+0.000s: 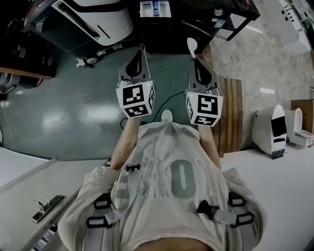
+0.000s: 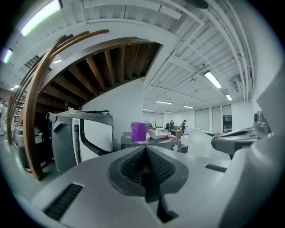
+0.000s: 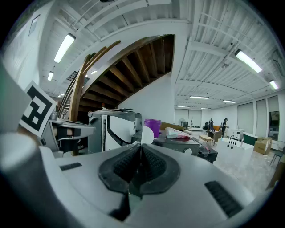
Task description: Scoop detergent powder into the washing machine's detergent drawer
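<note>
Person is holding both claws out level: the right claw is pinching a white scoop, while the left claw is pressed together, empty. The drawer is standing open far ahead. The approach looks under way; next, the scoop needs dipping into powder, perhaps in the purple cup on the far bench.

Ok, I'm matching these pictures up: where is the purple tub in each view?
Head view: cannot make it out.
Left gripper view: purple tub at centre, just above the shut jaws.
Right gripper view: centre, just right of the white scoop in the jaws.
Shared landmark: white machine with a dark stripe, left of the tub in both gripper views.
</note>
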